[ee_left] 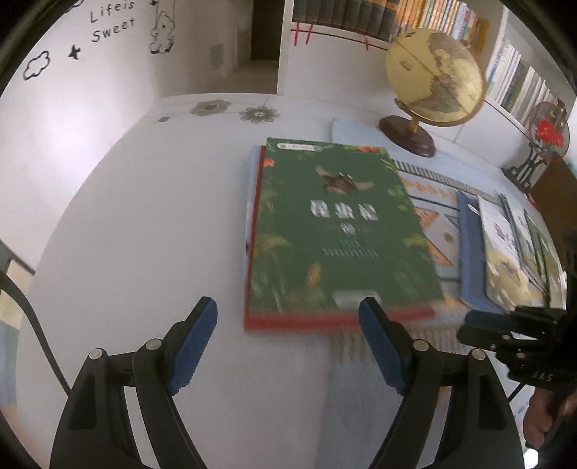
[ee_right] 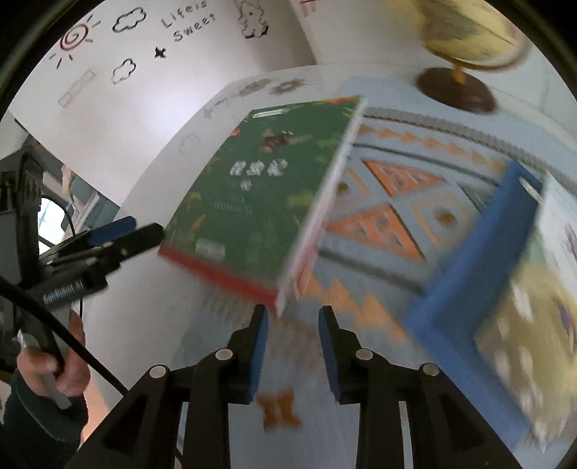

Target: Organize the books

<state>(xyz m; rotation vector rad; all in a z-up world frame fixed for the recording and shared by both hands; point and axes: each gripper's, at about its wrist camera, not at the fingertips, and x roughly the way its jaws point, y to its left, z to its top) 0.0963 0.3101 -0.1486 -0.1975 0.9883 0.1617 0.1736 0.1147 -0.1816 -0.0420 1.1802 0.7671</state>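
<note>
A green book point(ee_left: 331, 231) lies on top of a small stack on the white table point(ee_left: 144, 252), over a red-edged book. It also shows in the right wrist view point(ee_right: 259, 194). My left gripper point(ee_left: 288, 332) is open and empty, just in front of the stack's near edge. My right gripper point(ee_right: 294, 317) is open and empty, its tips close to the stack's near right corner. It shows at the right edge of the left wrist view point(ee_left: 479, 324). A blue book holder point(ee_right: 468, 267) with several books point(ee_left: 505, 252) stands to the right.
A globe point(ee_left: 432, 79) on a dark base stands at the back right. A patterned blue and orange mat point(ee_right: 393, 202) lies under the stack's right side and the holder. Bookshelves point(ee_left: 396, 18) line the back wall. A decorated wall borders the table's left.
</note>
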